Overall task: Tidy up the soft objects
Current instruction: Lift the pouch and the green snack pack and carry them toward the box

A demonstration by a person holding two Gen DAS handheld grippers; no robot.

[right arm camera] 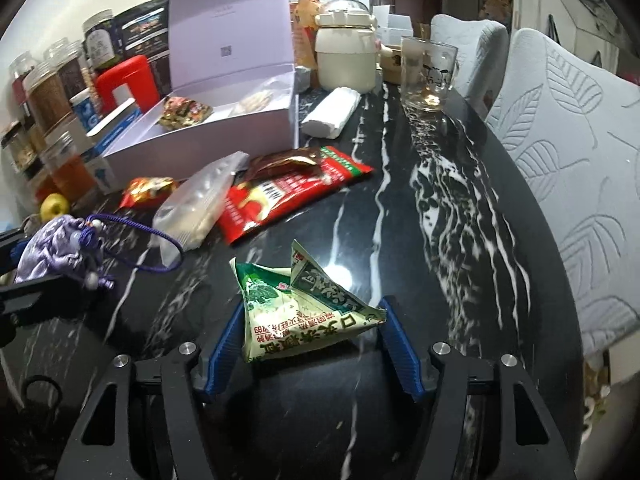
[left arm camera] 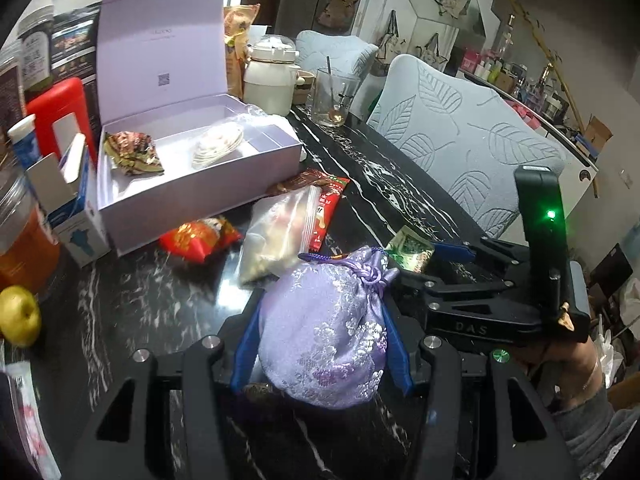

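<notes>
Left wrist view is showing the left gripper (left arm camera: 320, 336) at the bottom centre of the frame, its blue fingers (left arm camera: 246, 354) clamping on a lilac brocade drawstring pouch (left arm camera: 328, 328) and pressing into both of its sides. At the upper left an open pale lavender cardboard box (left arm camera: 192, 184) is sitting on the black white-veined marble table (left arm camera: 132, 300), holding a brown patterned foil packet (left arm camera: 134, 154) and a clear bag of pale pieces (left arm camera: 218, 144). Just below the box a red foil snack packet (left arm camera: 198, 238) and a clear zip bag (left arm camera: 278, 236) are lying on the table.

Right wrist view is showing the right gripper (right arm camera: 314, 340) at the bottom centre, its fingers clamping on a green and white crumpled foil sachet (right arm camera: 304, 308), the blue pads touching its two edges. A long red snack pouch (right arm camera: 288, 192) is lying above it at mid-frame.
</notes>
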